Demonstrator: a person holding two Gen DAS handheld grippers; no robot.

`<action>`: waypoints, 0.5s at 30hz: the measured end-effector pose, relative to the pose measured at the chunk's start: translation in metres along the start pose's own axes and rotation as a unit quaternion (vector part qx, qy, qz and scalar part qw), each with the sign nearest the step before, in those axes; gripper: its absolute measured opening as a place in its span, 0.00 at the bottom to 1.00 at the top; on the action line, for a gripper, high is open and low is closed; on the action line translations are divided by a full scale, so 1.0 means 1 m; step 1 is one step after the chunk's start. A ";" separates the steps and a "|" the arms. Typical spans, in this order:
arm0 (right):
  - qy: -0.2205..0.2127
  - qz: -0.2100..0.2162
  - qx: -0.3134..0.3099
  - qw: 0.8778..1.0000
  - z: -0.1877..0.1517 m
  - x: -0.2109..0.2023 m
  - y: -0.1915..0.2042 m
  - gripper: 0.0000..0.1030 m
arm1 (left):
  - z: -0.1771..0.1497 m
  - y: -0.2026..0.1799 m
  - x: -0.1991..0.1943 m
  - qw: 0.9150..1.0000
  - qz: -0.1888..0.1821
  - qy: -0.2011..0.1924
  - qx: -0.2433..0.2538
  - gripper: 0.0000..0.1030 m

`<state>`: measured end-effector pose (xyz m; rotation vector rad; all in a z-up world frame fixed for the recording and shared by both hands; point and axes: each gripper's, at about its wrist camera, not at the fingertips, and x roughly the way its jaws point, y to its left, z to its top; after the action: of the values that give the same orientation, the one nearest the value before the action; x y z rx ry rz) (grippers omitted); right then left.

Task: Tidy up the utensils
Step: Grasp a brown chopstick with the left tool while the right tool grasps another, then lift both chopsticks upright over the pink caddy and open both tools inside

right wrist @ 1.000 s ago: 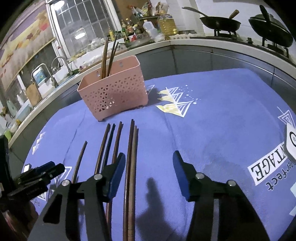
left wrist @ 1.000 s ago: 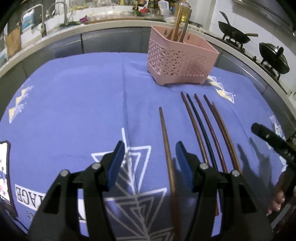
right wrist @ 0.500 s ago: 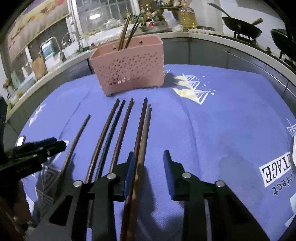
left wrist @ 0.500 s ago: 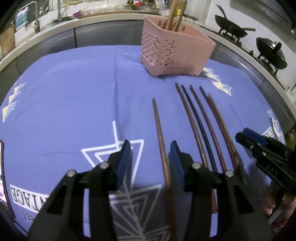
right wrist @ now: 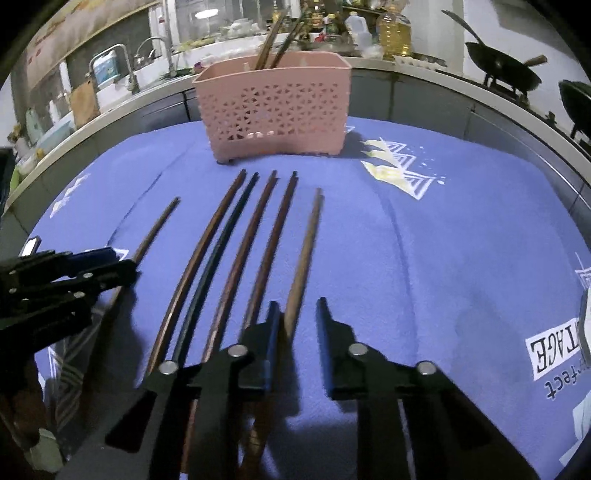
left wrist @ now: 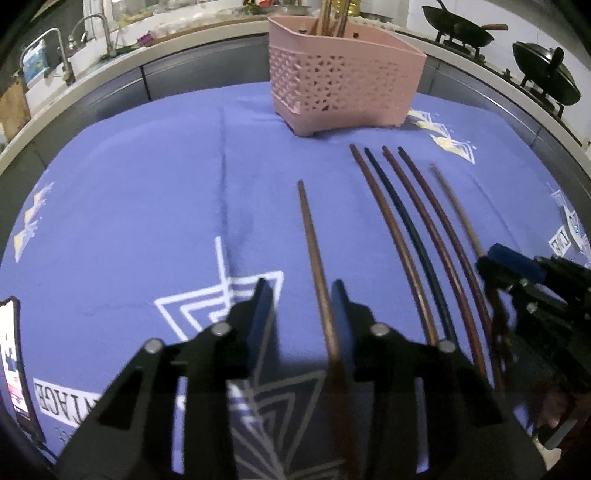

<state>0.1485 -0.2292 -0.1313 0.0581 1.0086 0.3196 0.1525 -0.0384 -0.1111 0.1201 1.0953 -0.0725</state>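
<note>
Several brown chopsticks and one dark blue one [left wrist: 406, 225] lie side by side on a purple cloth [left wrist: 129, 206]. A pink perforated basket [left wrist: 343, 77] at the far side holds upright chopsticks. My left gripper [left wrist: 301, 295] is open, its jaws astride the lone leftmost chopstick [left wrist: 314, 251], which runs beside the right finger. My right gripper [right wrist: 297, 314] is open and narrow, astride the rightmost chopstick [right wrist: 304, 251], which looks slightly lifted and blurred. Basket [right wrist: 273, 103] also shows in the right wrist view.
A phone [left wrist: 13, 373] lies at the cloth's left edge. A sink with taps [left wrist: 74, 48] is behind on the left. Woks [left wrist: 461, 33] sit on a stove at the right. Bottles [right wrist: 395, 33] stand behind the basket.
Both grippers have narrowed and moved forward over their chopsticks. The rightmost chopstick has shifted away from its neighbour.
</note>
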 end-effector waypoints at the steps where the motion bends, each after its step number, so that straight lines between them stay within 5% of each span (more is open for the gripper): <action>1: 0.000 0.001 0.004 1.000 0.000 0.000 -0.003 0.11 | 0.000 0.003 0.000 1.000 0.000 -0.001 -0.002 0.23; 4: -0.001 -0.005 0.008 1.000 0.001 0.001 -0.011 0.08 | 0.002 0.007 0.001 1.000 0.002 0.000 -0.005 0.10; 15: 0.014 -0.014 -0.002 1.000 -0.015 -0.014 -0.029 0.07 | -0.001 0.031 -0.005 0.999 -0.026 0.007 -0.017 0.07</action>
<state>0.1355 -0.2619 -0.1335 0.0352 1.0363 0.2972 0.1528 -0.0075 -0.1056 0.0619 1.1139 -0.1007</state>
